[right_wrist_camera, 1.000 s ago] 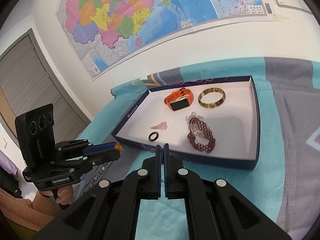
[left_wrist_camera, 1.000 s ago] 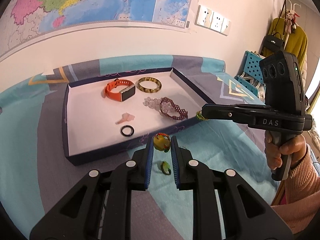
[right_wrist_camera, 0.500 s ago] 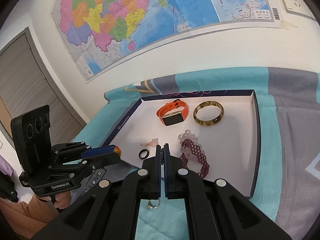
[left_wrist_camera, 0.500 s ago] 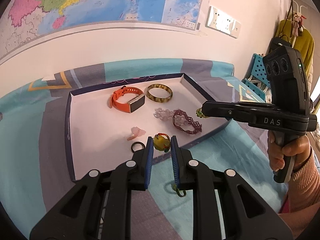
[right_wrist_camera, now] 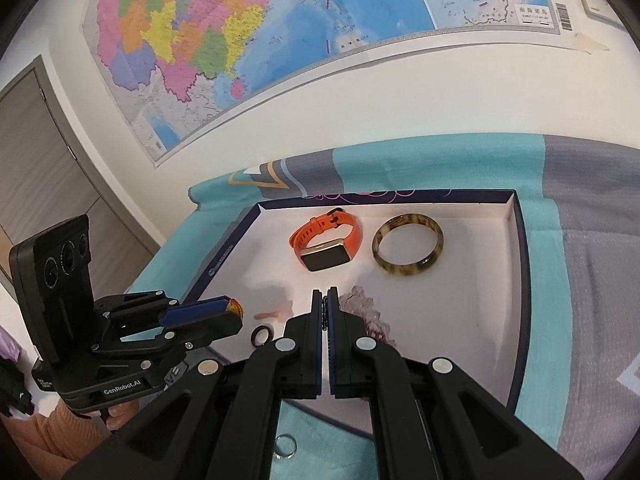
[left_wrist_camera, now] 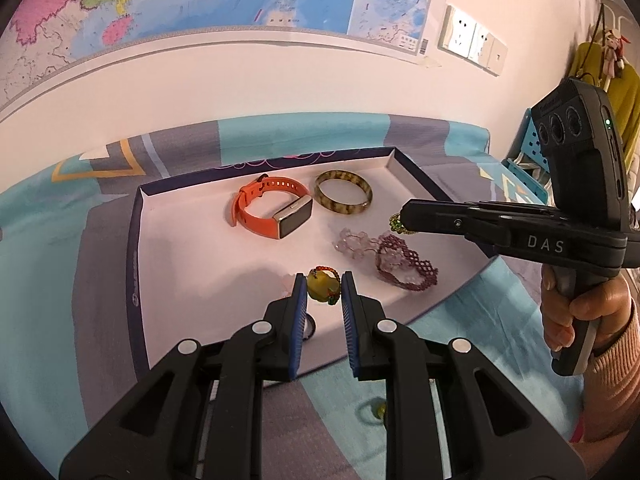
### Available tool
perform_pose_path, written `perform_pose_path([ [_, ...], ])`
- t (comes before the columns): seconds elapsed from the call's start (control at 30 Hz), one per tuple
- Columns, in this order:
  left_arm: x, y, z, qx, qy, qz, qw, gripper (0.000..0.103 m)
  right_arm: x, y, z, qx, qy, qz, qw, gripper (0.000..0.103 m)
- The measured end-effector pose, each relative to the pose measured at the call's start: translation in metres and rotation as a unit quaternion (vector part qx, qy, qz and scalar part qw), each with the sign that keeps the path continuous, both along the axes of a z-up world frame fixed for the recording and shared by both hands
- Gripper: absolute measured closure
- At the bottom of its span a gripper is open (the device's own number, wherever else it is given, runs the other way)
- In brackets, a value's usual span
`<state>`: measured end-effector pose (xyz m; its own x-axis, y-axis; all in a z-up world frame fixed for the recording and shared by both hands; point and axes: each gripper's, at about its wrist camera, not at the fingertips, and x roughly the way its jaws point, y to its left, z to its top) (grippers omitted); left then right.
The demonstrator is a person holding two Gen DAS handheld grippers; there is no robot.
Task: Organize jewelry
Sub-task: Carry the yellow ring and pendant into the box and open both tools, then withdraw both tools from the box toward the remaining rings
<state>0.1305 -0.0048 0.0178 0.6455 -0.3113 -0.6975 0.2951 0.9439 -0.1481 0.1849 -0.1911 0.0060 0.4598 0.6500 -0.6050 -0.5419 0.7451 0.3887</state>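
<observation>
Yellow pendant (left_wrist_camera: 322,289) in left tongs (left_wrist_camera: 324,292) — above tray (left_wrist_camera: 136,248) edge.

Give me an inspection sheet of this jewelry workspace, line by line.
Surface: patterned cloth, teal and grey, under a shallow tray.
Job's things: in the tray, an orange watch, a mottled bangle, a black ring, a dark red bracelet.
Clutter: a silver ring on the cloth outside the tray.
Grippers: left gripper shut on a yellow charm; right gripper shut on a green trinket.
Cables: nothing seen.
Surroundings: wall map, wall sockets, door.
</observation>
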Motion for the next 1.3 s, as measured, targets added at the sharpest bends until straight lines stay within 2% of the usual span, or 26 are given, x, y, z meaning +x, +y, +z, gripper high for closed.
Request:
perform_pose_path([
  [0.23, 0.016, -0.001, -0.005, -0.001, 0.010, 0.006, 0.9999, 0.085, 0.014, 0.005, -0.006, -0.006, 0.010, -0.010, 1.000, 0.102],
  [0.33, 0.022, -0.001, -0.009, -0.009, 0.018, 0.012, 0.9997, 0.084, 0.020, 0.004, -0.011, -0.006, 0.017, -0.023, 1.000, 0.098],
  [0.4, 0.025, -0.001, -0.011, -0.010, 0.022, 0.014, 0.9996, 0.074, 0.022, 0.002, -0.014, -0.004, 0.023, -0.028, 0.999, 0.097],
  [0.43, 0.025, -0.002, -0.011, -0.012, 0.022, 0.014, 0.9996, 0.063, 0.023, 0.001, -0.015, -0.004, 0.026, -0.031, 0.999, 0.096],
  [0.57, 0.019, -0.001, -0.009, -0.016, 0.016, 0.010, 0.9997, 0.061, 0.019, -0.004, -0.017, -0.001, 0.030, -0.036, 0.999, 0.094],
  [0.67, 0.010, 0.000, -0.006, -0.016, 0.007, 0.011, 0.9998, 0.052, 0.010, -0.009, -0.015, 0.006, 0.027, -0.035, 0.999, 0.090],
  [0.77, -0.003, 0.002, -0.001, -0.015, -0.004, 0.009, 0.9998, 0.050, -0.002, -0.012, -0.011, 0.007, 0.018, -0.032, 0.999, 0.088],
  [0.83, -0.012, 0.003, 0.000, -0.012, -0.011, 0.007, 0.9999, 0.047, -0.012, -0.013, -0.008, 0.006, 0.012, -0.026, 1.000, 0.082],
  [0.93, -0.026, 0.004, 0.002, -0.007, -0.017, 0.005, 0.9998, 0.036, -0.032, -0.014, -0.006, -0.001, 0.001, -0.012, 1.000, 0.081],
  [1.13, -0.055, 0.005, -0.003, 0.001, -0.020, -0.009, 0.9998, 0.035, -0.069, -0.009, -0.009, -0.032, -0.017, 0.017, 0.999, 0.076],
  [1.3, -0.072, 0.005, -0.013, 0.001, -0.008, -0.014, 0.9999, 0.035, -0.087, -0.007, -0.021, -0.045, -0.007, 0.027, 0.999, 0.075],
])
